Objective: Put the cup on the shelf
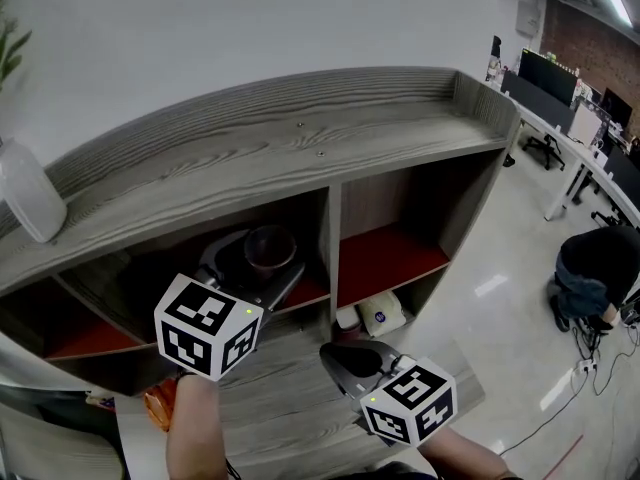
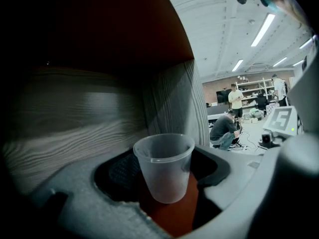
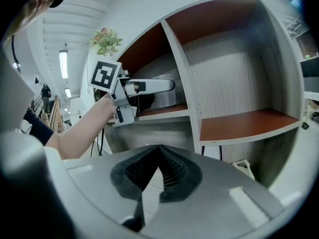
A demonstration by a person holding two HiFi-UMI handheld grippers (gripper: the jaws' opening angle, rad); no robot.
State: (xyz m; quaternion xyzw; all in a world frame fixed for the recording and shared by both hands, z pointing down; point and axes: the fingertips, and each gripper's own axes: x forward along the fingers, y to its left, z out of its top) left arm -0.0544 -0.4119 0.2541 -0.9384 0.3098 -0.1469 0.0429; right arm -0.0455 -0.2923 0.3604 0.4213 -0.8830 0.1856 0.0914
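A translucent plastic cup [image 2: 164,166] stands upright on the red-brown board of the shelf's [image 1: 300,138] left middle compartment. From the head view the cup [image 1: 270,248] looks dark inside that compartment. My left gripper [image 1: 255,268] reaches into the compartment, and its jaws stand wide on either side of the cup without pressing on it. The left pad [image 2: 119,176] is clearly apart from the cup wall. My right gripper [image 1: 345,358] hangs lower, in front of the shelf, shut with nothing in it. In the right gripper view its ribbed pads [image 3: 169,171] meet.
A white bottle [image 1: 30,203] stands at the left end of the shelf top. The right compartment has a bare red board [image 1: 390,253]. A white bag [image 1: 380,315] lies on the floor under it. A person [image 1: 590,268] crouches at the right, near desks.
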